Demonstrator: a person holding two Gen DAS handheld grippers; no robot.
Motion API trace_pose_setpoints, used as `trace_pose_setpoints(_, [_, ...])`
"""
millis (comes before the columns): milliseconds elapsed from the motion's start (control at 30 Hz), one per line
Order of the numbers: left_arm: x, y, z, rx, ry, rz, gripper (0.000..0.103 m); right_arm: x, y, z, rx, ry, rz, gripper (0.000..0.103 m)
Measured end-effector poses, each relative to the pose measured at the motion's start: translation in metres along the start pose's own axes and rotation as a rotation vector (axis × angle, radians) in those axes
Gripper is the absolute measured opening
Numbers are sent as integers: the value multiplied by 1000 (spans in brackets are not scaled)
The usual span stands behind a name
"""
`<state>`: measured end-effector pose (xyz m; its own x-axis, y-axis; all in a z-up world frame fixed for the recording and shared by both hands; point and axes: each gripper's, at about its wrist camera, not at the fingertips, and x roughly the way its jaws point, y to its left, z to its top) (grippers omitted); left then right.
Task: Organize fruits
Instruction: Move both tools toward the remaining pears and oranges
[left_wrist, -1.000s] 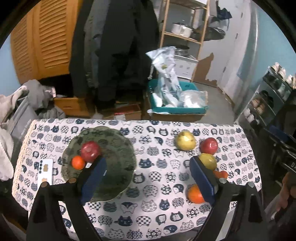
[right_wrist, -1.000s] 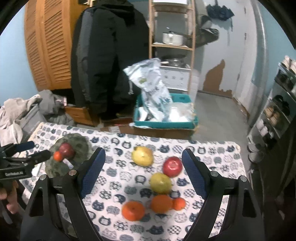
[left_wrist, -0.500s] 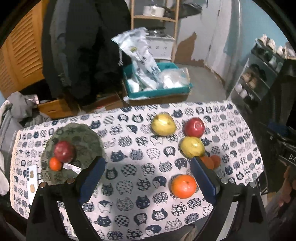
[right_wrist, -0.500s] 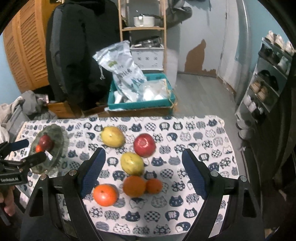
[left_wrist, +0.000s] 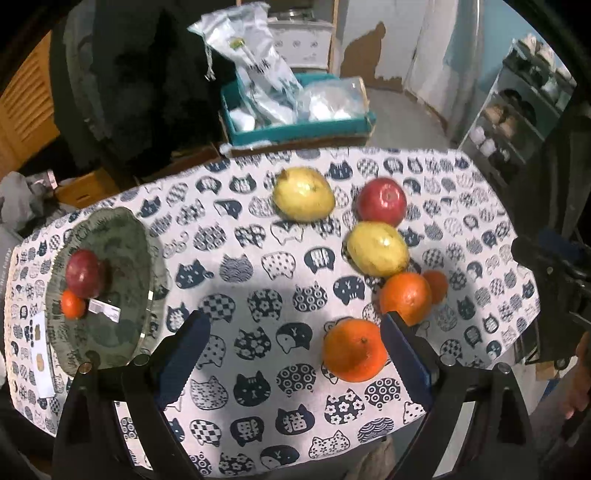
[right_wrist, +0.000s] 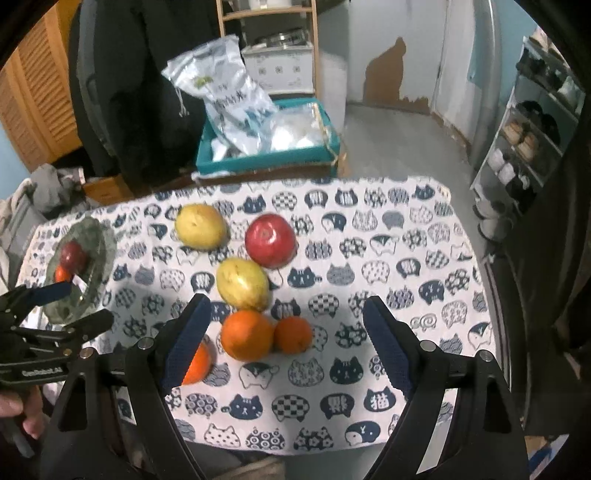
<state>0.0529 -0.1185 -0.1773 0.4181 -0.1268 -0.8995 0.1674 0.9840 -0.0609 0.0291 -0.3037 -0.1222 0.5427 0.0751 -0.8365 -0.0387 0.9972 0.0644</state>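
A green plate at the table's left holds a dark red apple and a small orange; it also shows in the right wrist view. Loose on the cat-print cloth lie two yellow pears, a red apple, two oranges and a small mandarin. My left gripper is open above the cloth, its right finger beside the near orange. My right gripper is open, with an orange and the mandarin between its fingers.
A white card lies by the plate at the table's left edge. Behind the table stand a teal crate with plastic bags, dark coats, a wooden shelf and a shoe rack. The left gripper shows in the right wrist view.
Both grippers moved closer to the table and rightward toward the loose fruit. The plate has slid to the left of both views. Both grippers stay open.
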Motion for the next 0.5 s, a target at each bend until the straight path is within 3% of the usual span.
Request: trace_pose_setpoints(500, [67,-23,-19,-1,166,-45,95,55,-17,-32,49,173,-15,85])
